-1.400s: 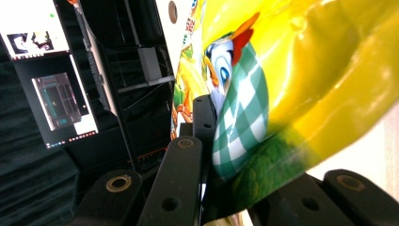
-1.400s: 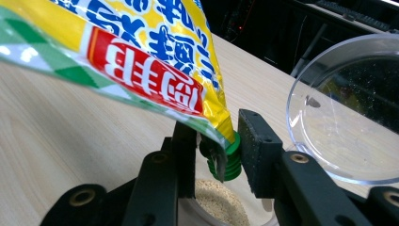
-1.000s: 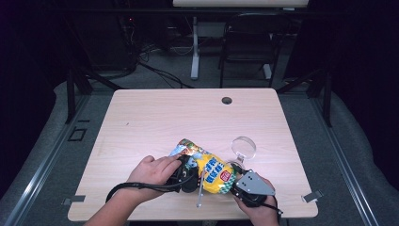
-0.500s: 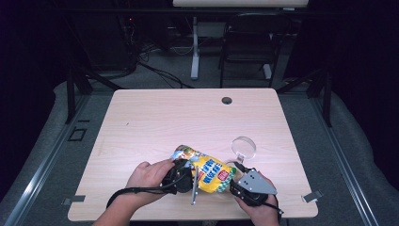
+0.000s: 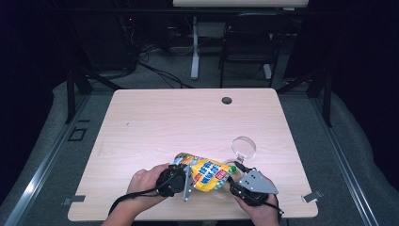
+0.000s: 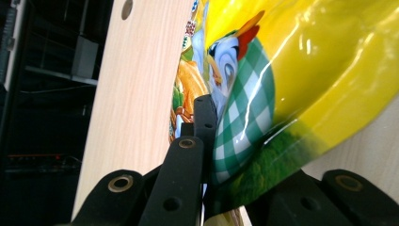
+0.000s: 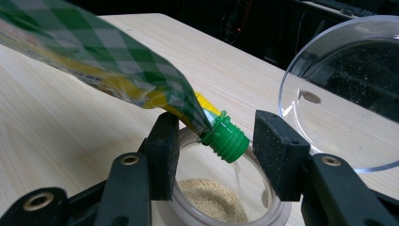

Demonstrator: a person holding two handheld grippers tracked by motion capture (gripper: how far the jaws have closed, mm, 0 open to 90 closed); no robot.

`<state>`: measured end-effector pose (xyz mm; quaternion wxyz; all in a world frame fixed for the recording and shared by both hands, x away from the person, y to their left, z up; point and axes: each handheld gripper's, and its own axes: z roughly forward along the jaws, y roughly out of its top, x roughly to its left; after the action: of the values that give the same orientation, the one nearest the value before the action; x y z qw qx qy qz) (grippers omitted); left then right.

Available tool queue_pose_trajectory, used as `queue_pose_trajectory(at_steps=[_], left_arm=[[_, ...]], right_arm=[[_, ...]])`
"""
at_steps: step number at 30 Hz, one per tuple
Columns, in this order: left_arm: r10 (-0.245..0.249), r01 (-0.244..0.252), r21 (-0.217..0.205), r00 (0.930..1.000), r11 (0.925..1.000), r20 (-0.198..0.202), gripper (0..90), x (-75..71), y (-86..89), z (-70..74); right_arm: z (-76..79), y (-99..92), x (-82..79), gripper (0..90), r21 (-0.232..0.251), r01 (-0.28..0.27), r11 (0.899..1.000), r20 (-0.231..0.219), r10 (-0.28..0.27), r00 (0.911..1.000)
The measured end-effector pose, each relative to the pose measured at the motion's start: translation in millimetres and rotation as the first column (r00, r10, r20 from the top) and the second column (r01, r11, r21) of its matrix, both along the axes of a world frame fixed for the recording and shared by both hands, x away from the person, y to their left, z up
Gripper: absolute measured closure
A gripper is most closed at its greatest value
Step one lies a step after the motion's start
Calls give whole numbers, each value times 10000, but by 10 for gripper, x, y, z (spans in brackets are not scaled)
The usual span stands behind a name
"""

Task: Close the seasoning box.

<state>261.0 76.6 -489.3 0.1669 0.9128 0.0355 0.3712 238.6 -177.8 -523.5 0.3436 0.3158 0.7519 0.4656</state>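
Note:
A yellow pouch with a green checked end and a green screw cap hangs tilted over the table's near edge. My left gripper is shut on the pouch's bottom end, which bulges over one finger. My right gripper has just been opening its jaws; the cap sits between the pads with a gap on both sides. Under the cap stands a clear jar with pale grains in it. In the high view the left gripper and right gripper flank the pouch.
A clear round lid lies on the wooden table just beyond the right gripper, and it appears close behind the jaws in the right gripper view. A cable hole marks the table's far edge. Chairs and desk legs stand behind.
The left hand and the pouch have sunk a little toward the near edge, bringing the cap end lower by the right gripper. The right hand has stayed where it was.

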Motion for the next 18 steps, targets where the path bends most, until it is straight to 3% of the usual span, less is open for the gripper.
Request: queue_pose_trajectory(at_steps=[8,14,18], left_arm=[[145,-175,-692,9989,9975,-443,884,36,45,-42],[191,-307,-1330,9959,9906,-879,885,68,71,-82],[282,-439,-1440,9935,9886,-1099,885,83,90,-94]], right_arm=[[4,-2,-2,515,64,6,10000,36,-7,10000],[10,-14,-2,510,230,28,9997,54,-29,10000],[11,-24,-1,508,230,47,9997,69,-49,10000]])
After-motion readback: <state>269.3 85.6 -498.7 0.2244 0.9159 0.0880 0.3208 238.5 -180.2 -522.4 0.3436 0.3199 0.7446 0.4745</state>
